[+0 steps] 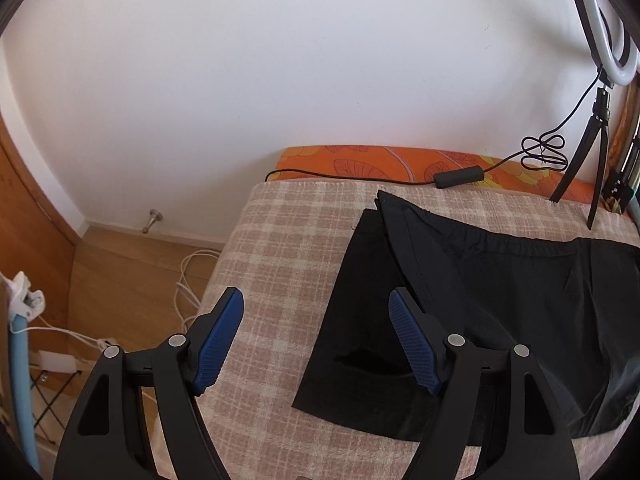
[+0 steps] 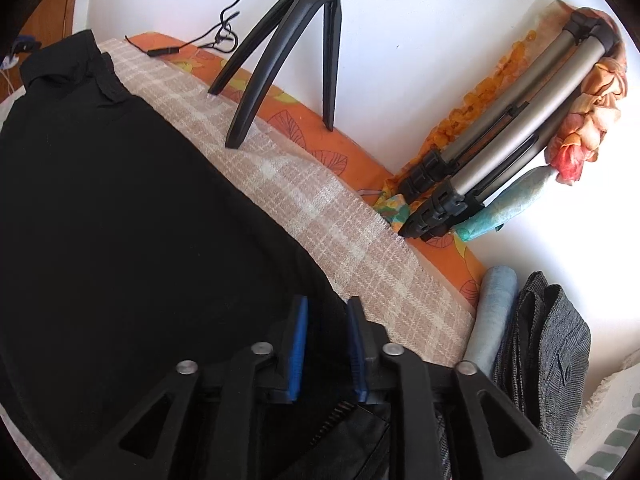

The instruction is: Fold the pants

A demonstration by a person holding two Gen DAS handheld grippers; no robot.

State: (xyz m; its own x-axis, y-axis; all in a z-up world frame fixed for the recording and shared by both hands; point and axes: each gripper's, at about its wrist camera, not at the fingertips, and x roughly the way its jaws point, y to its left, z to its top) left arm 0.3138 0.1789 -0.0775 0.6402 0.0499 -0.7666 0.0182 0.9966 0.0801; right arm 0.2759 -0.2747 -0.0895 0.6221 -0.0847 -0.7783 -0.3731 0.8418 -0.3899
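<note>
Lying dark on the checked blanket (image 1: 280,240) of the bed, the pants (image 1: 480,300) are partly folded. Left claw (image 1: 316,344) hangs wide and empty over their edge; right claw (image 2: 327,344) stands parted around fabric, apparently letting go.

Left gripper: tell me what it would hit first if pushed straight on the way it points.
Probably the checked blanket, just beside the edge of the black pants. The left gripper is open with nothing between its fingers; its right finger sits over the pants, so depth leaves some doubt.
</note>
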